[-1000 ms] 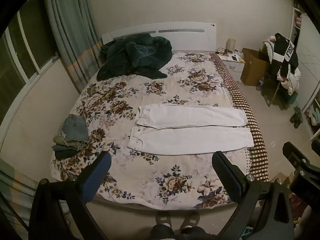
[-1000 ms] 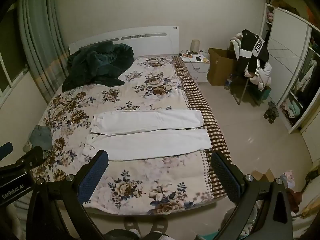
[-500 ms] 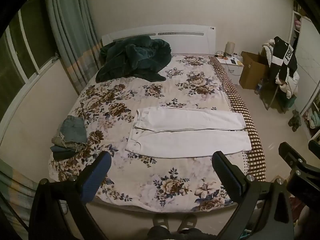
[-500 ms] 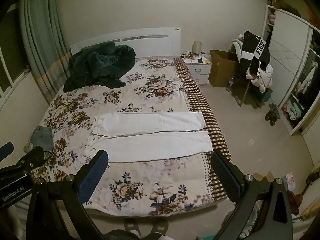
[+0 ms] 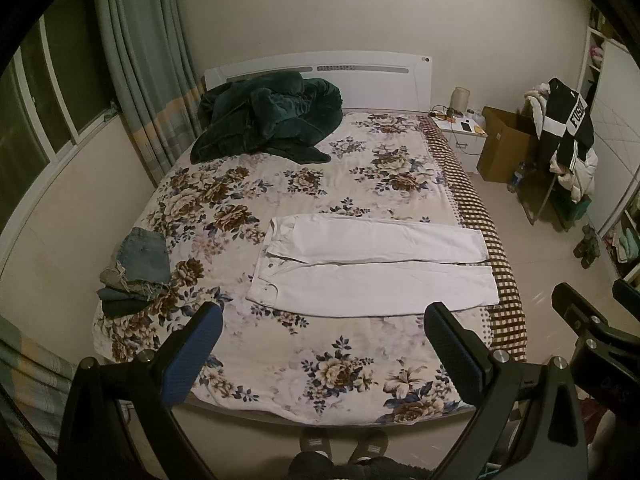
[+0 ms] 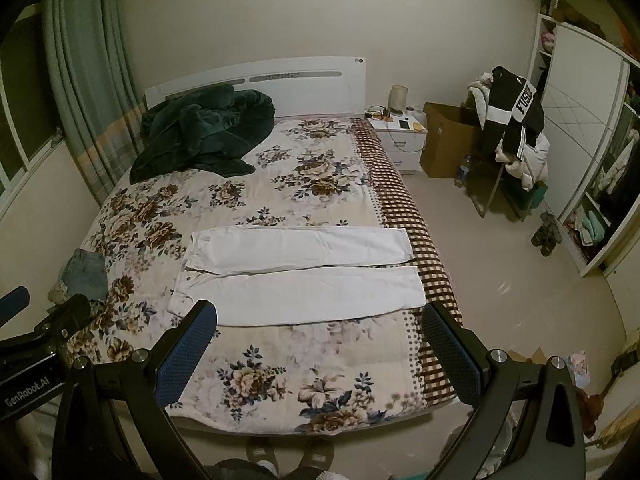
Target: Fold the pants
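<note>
A folded denim pile (image 5: 134, 268) is sitting at the bed's (image 5: 280, 364) left edge. White pants (image 5: 372, 264) are lying flat near its foot, cuffs reaching the right edge. Left tongs (image 5: 324, 336) and right tongs (image 6: 320, 334) are hovering spread, holding nothing.

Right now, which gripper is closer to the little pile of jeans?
Left. The left gripper hovers just right of the jeans pile; the right gripper hangs farther right, past the white pants.

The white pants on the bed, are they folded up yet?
Not yet. The white pants lie spread flat, both legs side by side.
</note>
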`<state>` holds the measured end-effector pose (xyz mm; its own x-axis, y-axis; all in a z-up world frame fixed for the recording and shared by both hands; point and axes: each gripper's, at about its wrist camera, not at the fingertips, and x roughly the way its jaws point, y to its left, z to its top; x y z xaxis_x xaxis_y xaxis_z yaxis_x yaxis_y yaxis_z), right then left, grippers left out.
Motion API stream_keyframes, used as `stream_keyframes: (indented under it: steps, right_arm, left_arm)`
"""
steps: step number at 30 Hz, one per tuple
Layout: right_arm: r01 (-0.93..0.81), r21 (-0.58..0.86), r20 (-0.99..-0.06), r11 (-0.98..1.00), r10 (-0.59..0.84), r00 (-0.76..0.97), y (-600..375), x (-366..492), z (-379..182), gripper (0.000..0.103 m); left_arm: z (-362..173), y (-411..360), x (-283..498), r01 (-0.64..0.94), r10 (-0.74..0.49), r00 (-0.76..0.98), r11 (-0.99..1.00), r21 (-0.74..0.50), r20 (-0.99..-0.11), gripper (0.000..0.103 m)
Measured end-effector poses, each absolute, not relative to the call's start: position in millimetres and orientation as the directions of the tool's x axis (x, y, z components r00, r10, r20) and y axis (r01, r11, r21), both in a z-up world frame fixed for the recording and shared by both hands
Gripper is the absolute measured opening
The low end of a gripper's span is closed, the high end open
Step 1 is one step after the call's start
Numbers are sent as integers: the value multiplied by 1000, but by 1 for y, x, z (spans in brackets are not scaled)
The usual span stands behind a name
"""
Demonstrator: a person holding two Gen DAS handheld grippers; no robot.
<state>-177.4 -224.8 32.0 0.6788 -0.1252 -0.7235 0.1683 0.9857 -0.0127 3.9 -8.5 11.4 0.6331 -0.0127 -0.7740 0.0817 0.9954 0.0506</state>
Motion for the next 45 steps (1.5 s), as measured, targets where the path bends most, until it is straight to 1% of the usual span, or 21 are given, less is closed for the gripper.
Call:
stream_keyframes:
  steps: [5,6,15,18,45]
  right_arm:
    - [168,-13,-723,986,-125,679,-226,-178,31,103]
    - [168,-12,-723,986,-125,680,-219,-171,44,103]
    - [167,-13,-722,986,-125,681,-220,-172,44,103]
    - [166,-13,-721,986,-124,682,-216,-168,53,103]
    - [163,-10,-714,987,-121,690,-215,-173,53,103]
  left_arm:
    - [13,-8,5,81,-13,633,995,50,-774,103]
    - [14,-10,5,81,-13,635,995,50,-773,103]
    - [15,-14,5,79,-14,637,996,47,-771,103]
    - [17,-18,6,80,-14,638,996,48,-770,103]
    - [18,-16,4,78,-14,643,996,47,-766,103]
